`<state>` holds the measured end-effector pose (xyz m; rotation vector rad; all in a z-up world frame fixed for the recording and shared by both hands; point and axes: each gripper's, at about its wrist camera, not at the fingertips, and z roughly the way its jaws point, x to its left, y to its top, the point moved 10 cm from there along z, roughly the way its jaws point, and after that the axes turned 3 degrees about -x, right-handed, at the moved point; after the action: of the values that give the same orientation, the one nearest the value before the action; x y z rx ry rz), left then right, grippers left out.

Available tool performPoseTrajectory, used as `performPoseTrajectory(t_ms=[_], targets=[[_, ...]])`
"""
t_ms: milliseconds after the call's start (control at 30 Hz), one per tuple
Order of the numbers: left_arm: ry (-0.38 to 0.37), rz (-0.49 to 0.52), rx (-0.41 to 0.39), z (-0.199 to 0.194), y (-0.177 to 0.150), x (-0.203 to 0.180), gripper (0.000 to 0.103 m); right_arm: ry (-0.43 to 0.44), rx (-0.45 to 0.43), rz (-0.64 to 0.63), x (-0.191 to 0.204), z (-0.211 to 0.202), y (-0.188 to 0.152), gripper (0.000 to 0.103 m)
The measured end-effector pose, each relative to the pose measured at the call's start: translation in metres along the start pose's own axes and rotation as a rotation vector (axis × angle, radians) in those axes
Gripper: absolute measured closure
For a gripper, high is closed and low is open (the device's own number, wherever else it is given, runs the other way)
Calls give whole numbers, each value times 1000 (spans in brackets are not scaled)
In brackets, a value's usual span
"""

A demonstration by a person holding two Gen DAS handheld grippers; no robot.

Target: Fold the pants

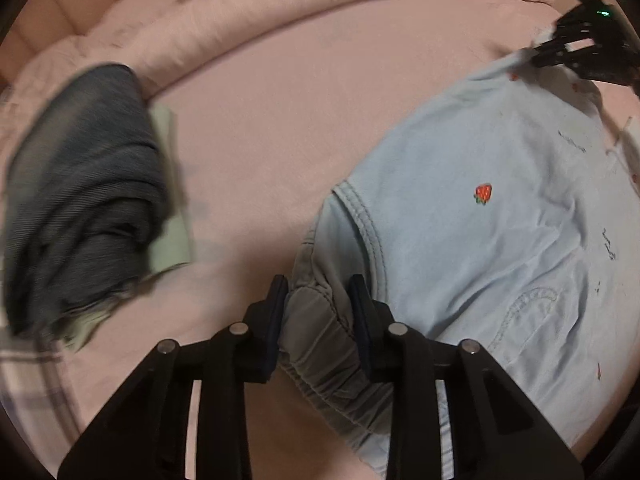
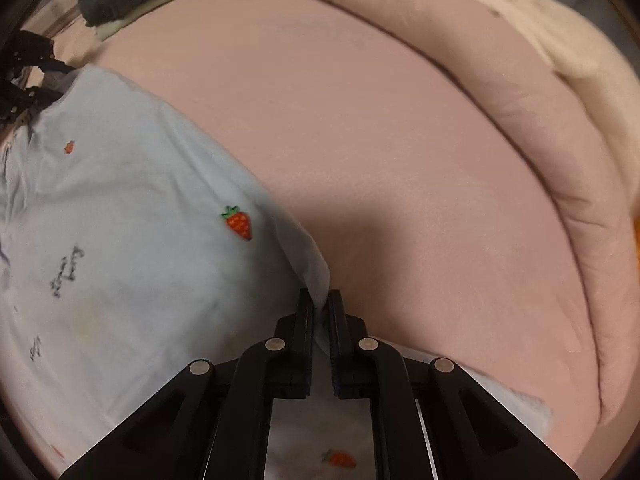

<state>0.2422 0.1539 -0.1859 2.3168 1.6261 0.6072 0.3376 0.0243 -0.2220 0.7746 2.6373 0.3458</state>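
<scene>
Your left gripper (image 1: 318, 290), angled steeply down at the frame's bottom centre, pinches the pants' (image 1: 480, 240) grey gathered waistband (image 1: 320, 332), your right gripper (image 2: 321, 300) likewise clamps their pale blue edge, and they lie across the pink bed (image 2: 400, 140), their dark script unreadable.

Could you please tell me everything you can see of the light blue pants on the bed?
The light blue pants look like soft cotton, dotted with small red strawberries and dark script. They lie spread across the pink bed sheet. The left gripper has its jaws around the gathered grey elastic waistband; the right gripper is shut on a thin edge of the fabric, which rises slightly into it.
</scene>
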Motion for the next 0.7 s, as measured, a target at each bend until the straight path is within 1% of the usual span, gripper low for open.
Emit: performPoseTrajectory(t_ms=[33, 67, 100, 133, 167, 233, 267, 300, 333, 367, 400, 433, 500, 533, 567, 600, 667, 700], targets=[[24, -6, -16, -9, 1, -3, 73, -26, -15, 3, 1, -6, 0, 97], [60, -8, -52, -23, 5, -8, 73, -59, -38, 11, 3, -15, 0, 97], [88, -7, -81, -32, 3, -10, 73, -105, -75, 30, 6, -31, 2, 97], [114, -6, -107, -42, -9, -8, 73, -118, -94, 46, 5, -40, 2, 97], [138, -4, -134, -49, -12, -4, 73, -133, -128, 62, 8, -54, 1, 97], [193, 5, -206, -78, -26, -14, 73, -190, -199, 71, 18, -82, -5, 97], [209, 9, -229, -92, -30, -10, 73, -201, -219, 78, 11, -96, -9, 97], [219, 14, -250, -101, -35, -15, 73, -214, -251, 89, 19, -109, -11, 97], [240, 24, -278, -111, -42, -21, 73, -221, -272, 95, 18, -118, -19, 97], [253, 36, -291, -112, -40, -15, 73, -230, -302, 107, 28, -134, -28, 97], [273, 64, -312, -123, -46, -24, 73, -235, -321, 118, 40, -144, -37, 97], [283, 83, -328, -124, -37, -9, 73, -237, -335, 122, 49, -151, -47, 97], [300, 119, -368, -136, -51, -25, 73, -234, -358, 131, 44, -158, -62, 97], [315, 127, -385, -140, -60, -29, 73, -233, -361, 131, 20, -153, -69, 97], [330, 139, -401, -140, -66, -25, 73, -236, -364, 132, 18, -154, -81, 97], [340, 152, -413, -141, -75, -31, 73, -233, -366, 136, 26, -156, -91, 97], [367, 214, -437, -142, -94, -46, 73, -224, -374, 125, 38, -160, -106, 97], [376, 251, -437, -139, -106, -53, 73, -199, -367, 134, 53, -159, -121, 97]])
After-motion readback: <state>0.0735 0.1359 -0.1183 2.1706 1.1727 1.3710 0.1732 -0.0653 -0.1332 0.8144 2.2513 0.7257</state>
